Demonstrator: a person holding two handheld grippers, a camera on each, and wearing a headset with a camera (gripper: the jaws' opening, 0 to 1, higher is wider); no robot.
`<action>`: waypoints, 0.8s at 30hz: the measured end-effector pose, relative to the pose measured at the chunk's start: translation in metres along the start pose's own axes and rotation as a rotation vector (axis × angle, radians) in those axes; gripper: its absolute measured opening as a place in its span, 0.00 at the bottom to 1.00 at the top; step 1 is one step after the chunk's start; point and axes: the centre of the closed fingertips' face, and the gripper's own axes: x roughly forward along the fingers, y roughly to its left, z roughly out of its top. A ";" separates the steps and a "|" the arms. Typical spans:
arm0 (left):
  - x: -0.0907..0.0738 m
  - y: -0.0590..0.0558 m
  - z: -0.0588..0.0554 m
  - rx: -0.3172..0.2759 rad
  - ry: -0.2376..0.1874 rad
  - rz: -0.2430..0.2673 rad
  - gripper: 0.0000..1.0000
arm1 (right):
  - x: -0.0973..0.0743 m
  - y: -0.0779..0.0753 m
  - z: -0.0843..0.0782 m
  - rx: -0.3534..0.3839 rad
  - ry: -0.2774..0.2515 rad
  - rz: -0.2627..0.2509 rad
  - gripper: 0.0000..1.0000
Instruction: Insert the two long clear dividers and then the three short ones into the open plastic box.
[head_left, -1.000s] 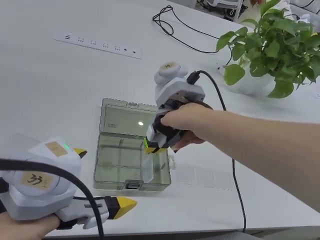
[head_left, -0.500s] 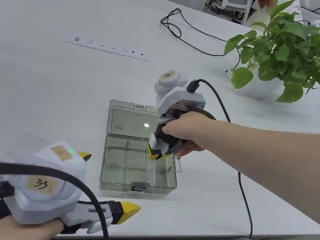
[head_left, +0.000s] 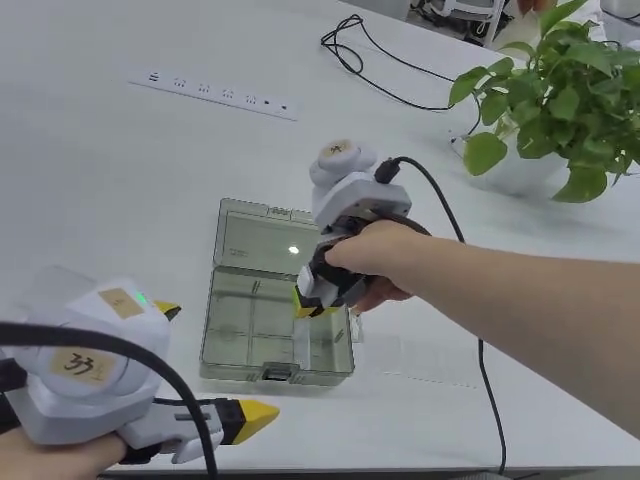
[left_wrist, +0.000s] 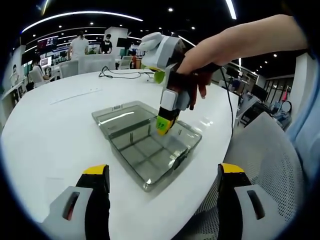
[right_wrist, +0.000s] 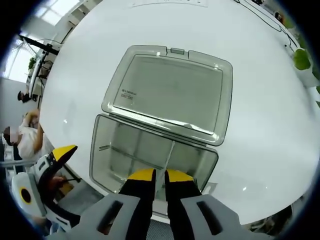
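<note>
Hanging over the rectangular, smoky plastic box (head_left: 208, 345) on the white bench (head_left: 120, 180), the right gripper (head_left: 312, 303) pinches a thin clear divider (head_left: 301, 340) upright inside. The left gripper (left_wrist: 162, 172) has yellow-tipped jaws gaping, empty. From the right gripper's own view, its jaws are nearly shut.

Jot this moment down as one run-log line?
right gripper: shut on clear divider, over open box | left gripper: open, empty, apart from box | clear divider: not yet released
</note>
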 end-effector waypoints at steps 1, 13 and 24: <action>0.000 0.000 0.000 0.001 0.001 0.000 0.91 | 0.001 0.002 0.000 0.006 -0.009 0.015 0.15; -0.001 -0.002 -0.002 0.005 0.013 0.000 0.91 | 0.001 0.010 0.007 0.007 -0.087 0.085 0.45; -0.001 -0.004 0.000 0.017 0.020 0.000 0.91 | -0.001 0.015 0.017 0.004 -0.169 0.126 0.69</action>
